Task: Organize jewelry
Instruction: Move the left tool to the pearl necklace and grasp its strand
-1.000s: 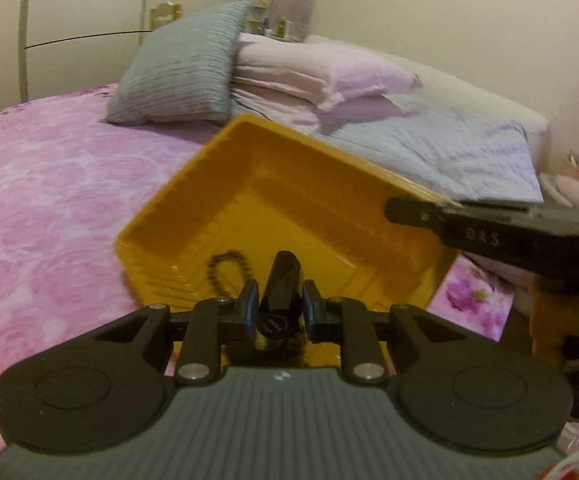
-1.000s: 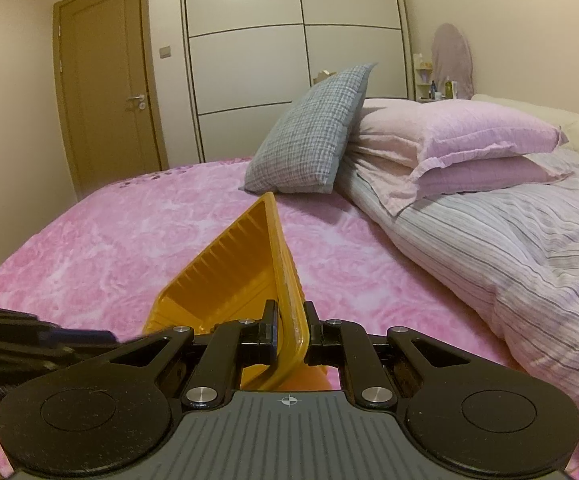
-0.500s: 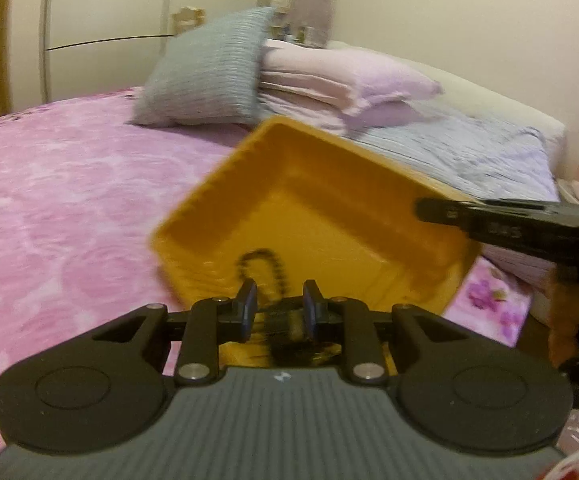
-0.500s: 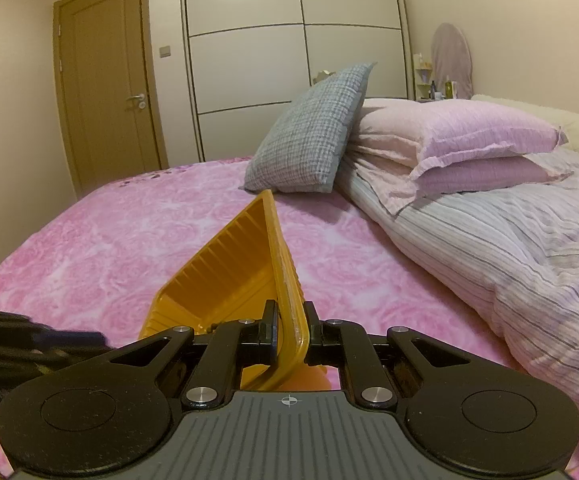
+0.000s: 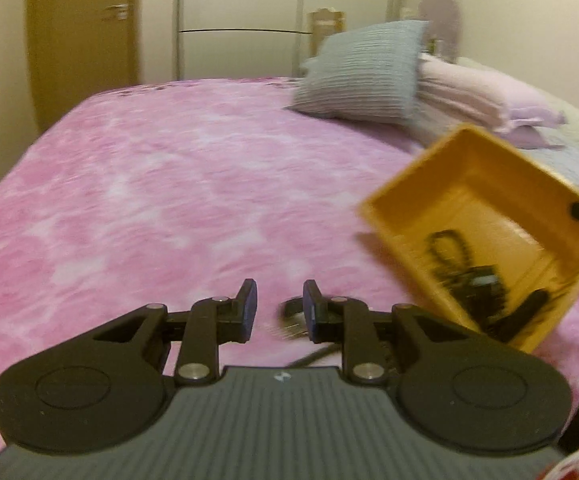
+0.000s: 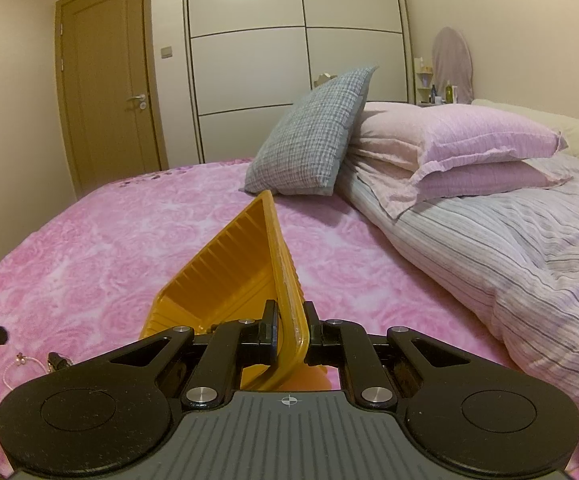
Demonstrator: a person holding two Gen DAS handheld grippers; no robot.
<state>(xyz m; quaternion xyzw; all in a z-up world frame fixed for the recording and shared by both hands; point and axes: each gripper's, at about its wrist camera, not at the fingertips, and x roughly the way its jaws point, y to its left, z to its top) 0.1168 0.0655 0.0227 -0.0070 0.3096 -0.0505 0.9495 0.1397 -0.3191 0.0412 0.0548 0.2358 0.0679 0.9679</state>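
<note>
My right gripper (image 6: 291,330) is shut on the rim of a yellow plastic tray (image 6: 245,264) and holds it tilted above the pink bedspread. In the left wrist view the tray (image 5: 445,184) is at the right, with a dark beaded bracelet (image 5: 447,246) and other dark jewelry pieces (image 5: 485,292) lying in it. My left gripper (image 5: 277,304) is open and empty, over the bedspread left of the tray. A small dark ring-like piece (image 5: 291,308) lies on the bed by its right finger. A thin pale chain (image 6: 23,364) and a dark small piece (image 6: 57,360) lie on the bed at lower left.
The pink bedspread (image 5: 149,184) spreads wide to the left. A grey checked cushion (image 6: 313,140) leans on two pink pillows (image 6: 461,148) at the head. A striped blanket (image 6: 509,248) lies on the right. A door and wardrobe stand behind.
My left gripper opened, let go of a dark piece into the tray, and swung left away from the tray. My right gripper has kept the tray still.
</note>
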